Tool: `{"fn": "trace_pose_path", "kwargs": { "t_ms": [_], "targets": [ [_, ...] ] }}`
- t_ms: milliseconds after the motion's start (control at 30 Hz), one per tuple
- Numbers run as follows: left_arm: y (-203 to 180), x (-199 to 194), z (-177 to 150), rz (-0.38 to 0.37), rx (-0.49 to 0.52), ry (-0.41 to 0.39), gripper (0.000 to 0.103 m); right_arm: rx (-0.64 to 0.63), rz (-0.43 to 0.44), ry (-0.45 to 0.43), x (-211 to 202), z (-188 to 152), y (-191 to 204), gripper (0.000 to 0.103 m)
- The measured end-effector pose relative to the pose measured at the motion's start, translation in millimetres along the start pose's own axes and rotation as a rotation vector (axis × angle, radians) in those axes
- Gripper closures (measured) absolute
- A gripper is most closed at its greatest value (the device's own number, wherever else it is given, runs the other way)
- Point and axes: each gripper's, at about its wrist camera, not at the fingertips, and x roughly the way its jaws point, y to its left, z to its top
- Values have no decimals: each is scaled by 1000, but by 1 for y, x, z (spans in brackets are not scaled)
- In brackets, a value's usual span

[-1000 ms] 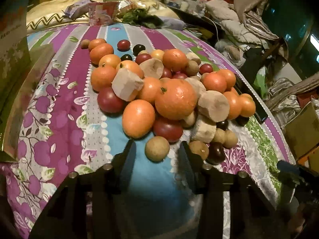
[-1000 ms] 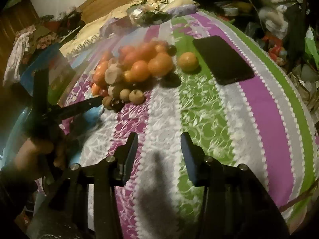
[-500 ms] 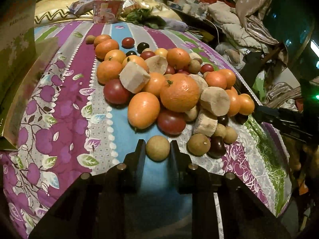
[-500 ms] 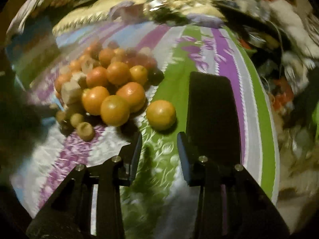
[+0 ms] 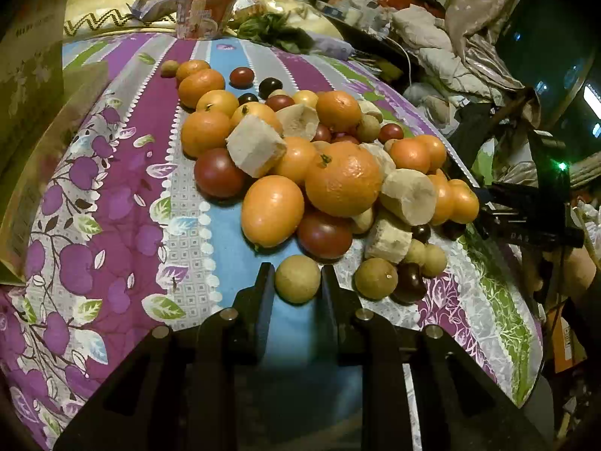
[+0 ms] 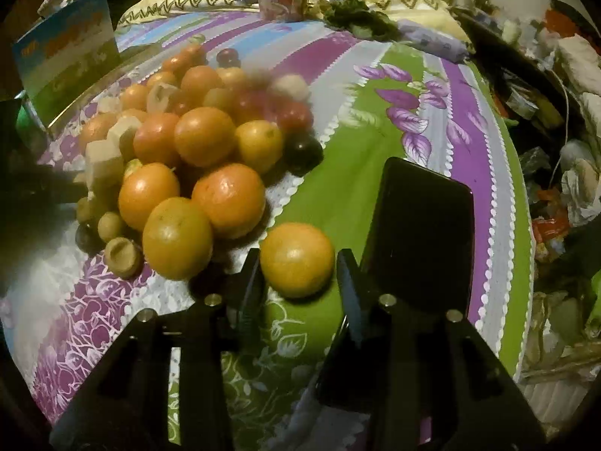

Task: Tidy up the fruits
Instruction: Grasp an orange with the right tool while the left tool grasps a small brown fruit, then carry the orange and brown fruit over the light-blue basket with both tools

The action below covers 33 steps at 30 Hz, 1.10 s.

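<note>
A heap of fruit lies on a striped floral bedspread (image 5: 112, 195): oranges, dark red tomatoes, pale cut chunks and small brown longans. In the left wrist view my left gripper (image 5: 296, 282) has its two fingers closed against a small brown longan (image 5: 297, 279) at the near edge of the heap. In the right wrist view my right gripper (image 6: 298, 278) is open, its fingers on either side of a lone orange (image 6: 296, 259) that sits apart from the heap, with a gap on each side.
A black phone (image 6: 420, 225) lies just right of the lone orange, against the right finger. A box (image 6: 67, 60) stands at the left edge of the bed. A printed cup (image 5: 199, 15) and leafy greens (image 5: 278, 30) sit at the far end. Clutter lies off the right side.
My left gripper has closed in from wide open onto the longan. My right gripper has swung left and forward until the lone orange sits between its fingers.
</note>
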Motion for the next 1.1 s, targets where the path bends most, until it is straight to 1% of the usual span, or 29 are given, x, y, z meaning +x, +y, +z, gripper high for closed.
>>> {"fn": "trace_pose_path", "kwargs": {
  "t_ms": [133, 167, 267, 433, 533, 633, 800, 833, 1000, 1100],
  "targets": [
    [0, 0, 0, 4, 3, 1, 78, 2, 4, -3, 1, 0, 1, 62],
    [0, 1, 1, 7, 5, 2, 78, 13, 0, -8, 1, -1, 2, 66],
    [-4, 0, 1, 26, 20, 0, 78, 62, -28, -31, -3, -2, 4, 66],
    [-14, -6, 1, 77, 45, -14, 78, 206, -101, -110, -36, -10, 8, 66],
    [-13, -20, 6, 82, 7, -47, 78, 288, -127, -158, -61, -13, 16, 66],
    [-16, -46, 15, 111, -9, -87, 78, 337, -129, -206, -84, -10, 33, 66],
    [-20, -102, 32, 179, -5, -141, 78, 378, -91, -240, -107, 7, 64, 66],
    [-19, -113, 35, 202, -3, -150, 78, 383, -85, -243, -109, 12, 70, 66],
    [-7, -169, 43, 262, -39, -190, 78, 356, -69, -265, -122, 34, 107, 66],
    [5, -199, 42, 298, -66, -213, 78, 326, -52, -282, -132, 50, 132, 66]
  ]
}}
